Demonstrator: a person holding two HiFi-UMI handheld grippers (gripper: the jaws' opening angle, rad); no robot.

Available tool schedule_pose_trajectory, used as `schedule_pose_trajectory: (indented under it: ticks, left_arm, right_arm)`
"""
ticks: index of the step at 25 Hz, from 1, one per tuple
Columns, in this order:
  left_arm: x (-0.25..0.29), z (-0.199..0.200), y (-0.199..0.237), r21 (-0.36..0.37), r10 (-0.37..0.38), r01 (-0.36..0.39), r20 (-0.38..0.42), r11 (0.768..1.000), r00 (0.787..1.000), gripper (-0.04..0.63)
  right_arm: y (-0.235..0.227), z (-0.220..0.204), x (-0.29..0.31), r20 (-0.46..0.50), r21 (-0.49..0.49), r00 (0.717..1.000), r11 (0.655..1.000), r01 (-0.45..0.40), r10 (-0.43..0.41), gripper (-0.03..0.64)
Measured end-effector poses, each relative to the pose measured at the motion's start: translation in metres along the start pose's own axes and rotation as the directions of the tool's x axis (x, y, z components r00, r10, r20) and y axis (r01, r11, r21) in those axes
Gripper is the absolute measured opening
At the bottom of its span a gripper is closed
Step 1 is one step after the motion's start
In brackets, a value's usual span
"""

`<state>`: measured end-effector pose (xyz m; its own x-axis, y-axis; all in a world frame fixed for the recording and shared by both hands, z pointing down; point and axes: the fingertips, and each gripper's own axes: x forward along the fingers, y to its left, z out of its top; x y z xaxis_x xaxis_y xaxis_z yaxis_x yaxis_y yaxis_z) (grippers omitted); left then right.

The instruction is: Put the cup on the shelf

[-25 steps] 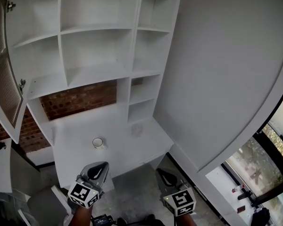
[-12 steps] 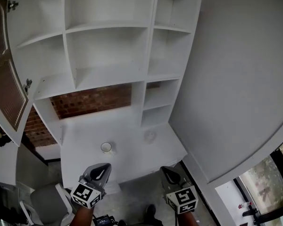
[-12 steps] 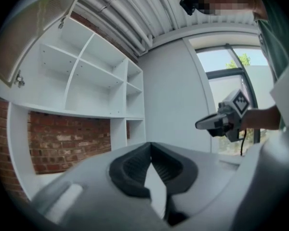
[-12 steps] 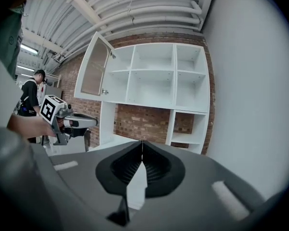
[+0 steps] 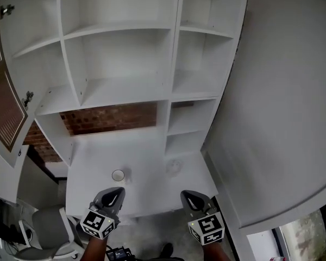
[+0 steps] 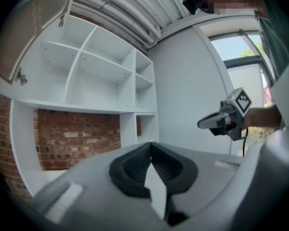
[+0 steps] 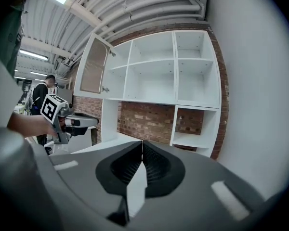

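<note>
A small white cup (image 5: 118, 175) stands on the white desk (image 5: 146, 162) under the empty white shelf unit (image 5: 125, 86). My left gripper (image 5: 115, 193) hovers at the desk's front edge, just in front of the cup, its jaws shut and empty. About level with it to the right, my right gripper (image 5: 189, 198) is also shut on nothing. In the left gripper view the jaws (image 6: 151, 147) meet, and the right gripper (image 6: 202, 124) shows beside them. The right gripper view shows closed jaws (image 7: 142, 144) facing the shelves (image 7: 154, 76); the cup is hidden there.
A faint round mark (image 5: 174, 167) lies on the desk's right part. An open cabinet door (image 5: 5, 107) with a mesh panel swings out at the left. A large white wall panel (image 5: 282, 118) bounds the right. A grey chair (image 5: 49, 232) stands at the lower left. A person (image 7: 41, 97) stands far left.
The head view has swung left, so the shelf unit now fills more of the frame. Both grippers stay shut at the desk's front edge; the cup has not moved.
</note>
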<state>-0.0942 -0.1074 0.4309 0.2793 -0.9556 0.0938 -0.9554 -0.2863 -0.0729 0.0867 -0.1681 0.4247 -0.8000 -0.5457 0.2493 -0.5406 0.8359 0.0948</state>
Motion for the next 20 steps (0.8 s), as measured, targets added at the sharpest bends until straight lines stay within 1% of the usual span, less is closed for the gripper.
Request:
schedule_pose_trajectory:
  ticks: [6, 11, 16, 20]
  left_arm:
    - [0.029, -0.009, 0.006, -0.001, 0.09, -0.091, -0.025, 0.996, 0.996, 0.003]
    - [0.045, -0.025, 0.015, 0.005, 0.146, -0.146, -0.065, 0.989, 0.987, 0.003]
    - [0.063, -0.051, 0.046, -0.002, 0.185, -0.186, -0.118, 0.983, 0.976, 0.003]
    - [0.072, -0.089, 0.078, -0.021, 0.214, -0.222, -0.181, 0.975, 0.96, 0.005]
  right_arm:
    - [-0.035, -0.012, 0.023, -0.009, -0.014, 0.998, 0.998, -0.068, 0.068, 0.011]
    - [-0.058, -0.026, 0.046, -0.027, -0.003, 0.995, 0.996, -0.095, 0.095, 0.018]
    - [-0.078, -0.041, 0.085, -0.049, 0.02, 0.994, 0.995, -0.093, 0.093, 0.029]
    - [-0.088, -0.058, 0.119, -0.086, 0.038, 0.992, 0.996, -0.084, 0.087, 0.046]
